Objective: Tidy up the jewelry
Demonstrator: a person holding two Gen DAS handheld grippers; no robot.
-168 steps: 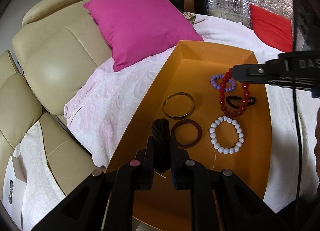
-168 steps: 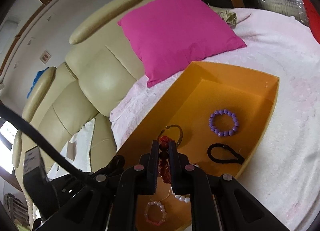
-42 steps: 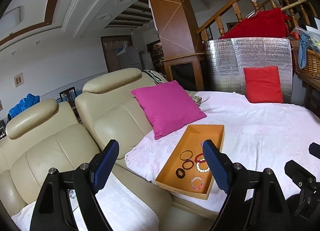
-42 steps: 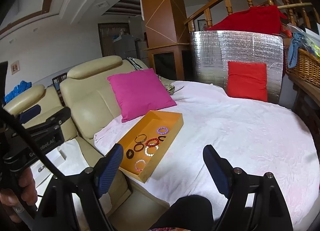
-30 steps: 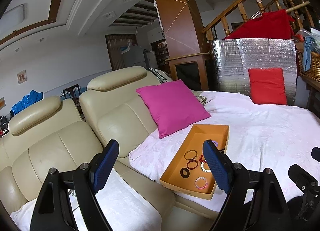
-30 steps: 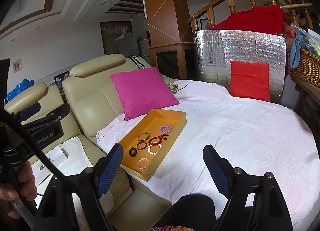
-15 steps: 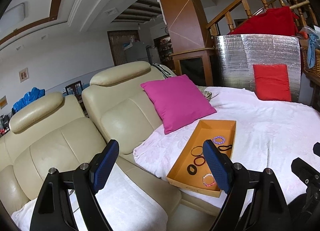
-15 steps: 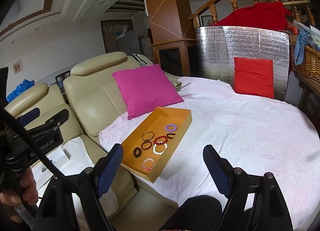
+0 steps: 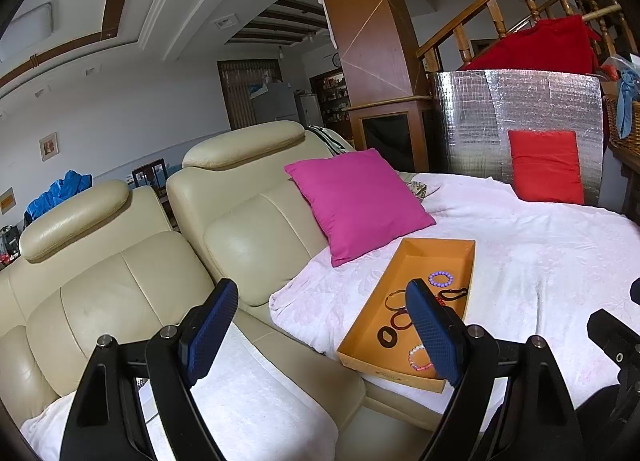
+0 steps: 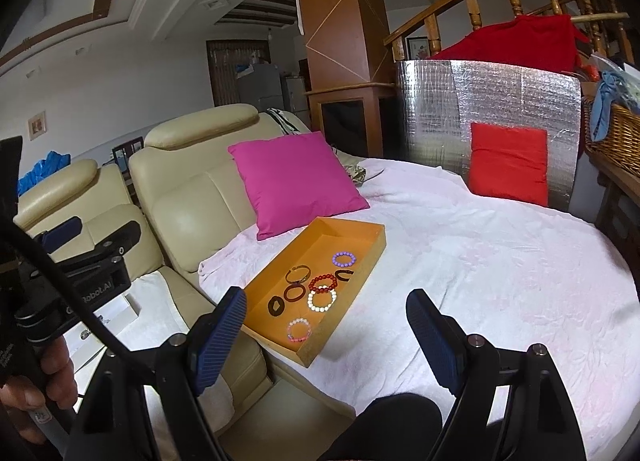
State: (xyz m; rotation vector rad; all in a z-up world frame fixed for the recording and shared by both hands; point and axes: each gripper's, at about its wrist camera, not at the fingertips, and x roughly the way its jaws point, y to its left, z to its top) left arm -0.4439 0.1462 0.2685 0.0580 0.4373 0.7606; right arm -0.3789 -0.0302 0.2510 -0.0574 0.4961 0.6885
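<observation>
An orange tray (image 10: 372, 249) lies on the white bedspread and holds several bracelets: purple beads (image 10: 344, 259), red beads (image 10: 322, 283), white beads (image 10: 321, 300), pink beads (image 10: 299, 330), a metal bangle (image 10: 298, 273), a dark red ring (image 10: 295, 293) and black hair ties (image 10: 276, 306). The tray also shows in the left wrist view (image 9: 400, 261). My left gripper (image 9: 322, 331) is open and empty, well back from the tray. My right gripper (image 10: 322, 331) is open and empty, also held back and above.
A pink cushion (image 10: 296, 181) leans on the cream sofa (image 10: 188, 197) behind the tray. A red cushion (image 10: 508, 159) rests against a silver foil panel (image 10: 492, 97). A wicker basket (image 10: 612, 129) stands at the right. A white box (image 10: 108, 317) lies on the sofa seat.
Both grippers let go of the jewelry they held in the tray, opened and pulled far back. Over the last second both views have drifted slightly closer to the tray.
</observation>
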